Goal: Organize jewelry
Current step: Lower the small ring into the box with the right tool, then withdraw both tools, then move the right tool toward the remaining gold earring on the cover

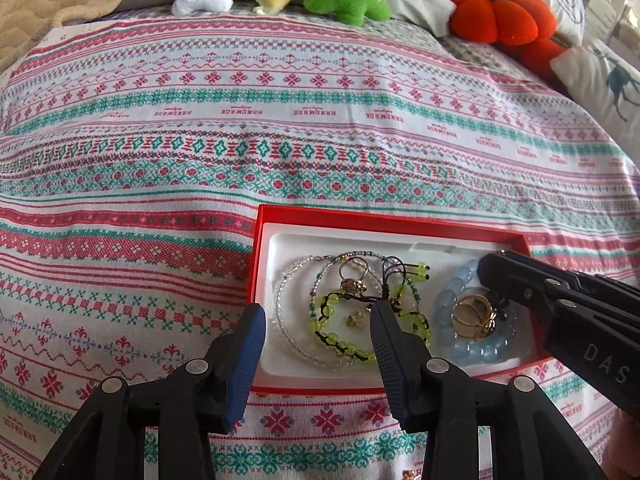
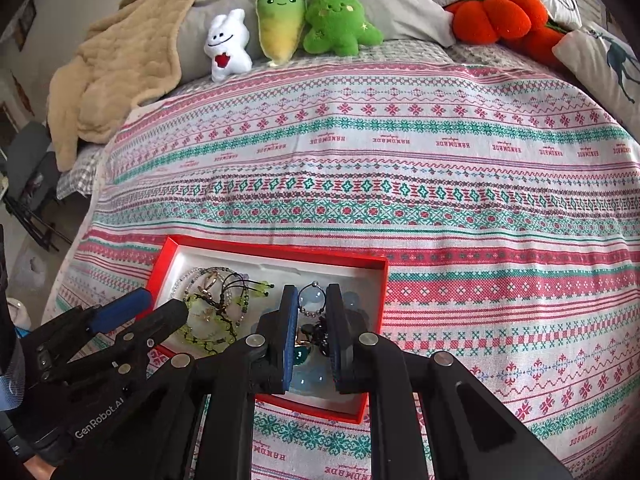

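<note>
Over the red box (image 1: 400, 222), the left claw (image 1: 318, 344) hangs spread, the right claw (image 2: 312, 334) narrowed, its grip unclear.

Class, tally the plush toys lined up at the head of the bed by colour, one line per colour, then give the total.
White: 1, the white plush
Yellow-green: 1, the carrot plush
Green: 1, the green plush
Orange: 1, the pumpkin plush
Total: 4

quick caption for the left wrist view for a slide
Left tool open above a red box of beaded bracelets and gold rings, right tool reaching in from the right.
</note>
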Demonstrator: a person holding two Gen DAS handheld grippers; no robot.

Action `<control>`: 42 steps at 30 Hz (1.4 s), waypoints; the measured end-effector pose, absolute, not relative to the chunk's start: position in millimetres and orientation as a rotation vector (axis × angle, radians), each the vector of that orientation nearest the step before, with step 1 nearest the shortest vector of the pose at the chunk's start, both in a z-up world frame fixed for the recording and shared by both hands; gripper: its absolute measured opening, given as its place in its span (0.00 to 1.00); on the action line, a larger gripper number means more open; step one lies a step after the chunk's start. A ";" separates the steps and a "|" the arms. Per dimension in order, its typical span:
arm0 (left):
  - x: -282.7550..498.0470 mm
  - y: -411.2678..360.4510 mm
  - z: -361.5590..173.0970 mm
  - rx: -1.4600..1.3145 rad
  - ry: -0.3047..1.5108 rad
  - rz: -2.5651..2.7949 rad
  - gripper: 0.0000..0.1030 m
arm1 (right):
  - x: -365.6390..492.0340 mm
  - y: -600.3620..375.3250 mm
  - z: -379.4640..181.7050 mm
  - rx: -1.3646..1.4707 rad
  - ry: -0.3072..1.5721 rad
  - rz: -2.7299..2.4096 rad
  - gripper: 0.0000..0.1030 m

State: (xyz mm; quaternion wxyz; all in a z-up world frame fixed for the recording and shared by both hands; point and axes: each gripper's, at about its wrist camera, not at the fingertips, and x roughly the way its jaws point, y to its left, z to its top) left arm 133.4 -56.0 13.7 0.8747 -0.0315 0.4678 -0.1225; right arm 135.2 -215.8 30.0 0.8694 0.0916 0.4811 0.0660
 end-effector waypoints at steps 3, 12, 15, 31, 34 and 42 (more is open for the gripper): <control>128.1 -56.8 16.6 -0.057 0.983 -0.255 0.46 | 139.4 -206.1 25.8 0.190 1.020 0.153 0.15; 118.3 -48.1 24.3 -0.005 0.971 -0.217 0.48 | 147.5 -192.3 21.0 0.219 1.030 0.176 0.16; 118.0 -44.2 22.9 0.000 0.977 -0.212 0.48 | 147.4 -196.5 20.9 0.251 1.047 0.198 0.18; 94.6 -36.9 20.6 -0.004 1.030 -0.221 0.71 | 90.5 -216.4 48.9 0.198 1.062 0.162 0.48; 84.1 -36.3 19.5 0.001 1.035 -0.223 0.79 | 74.9 -227.7 53.7 0.208 1.055 0.144 0.50; 56.9 -37.2 1.0 0.068 1.072 -0.219 0.86 | 39.7 -244.8 49.3 0.205 1.067 0.085 0.66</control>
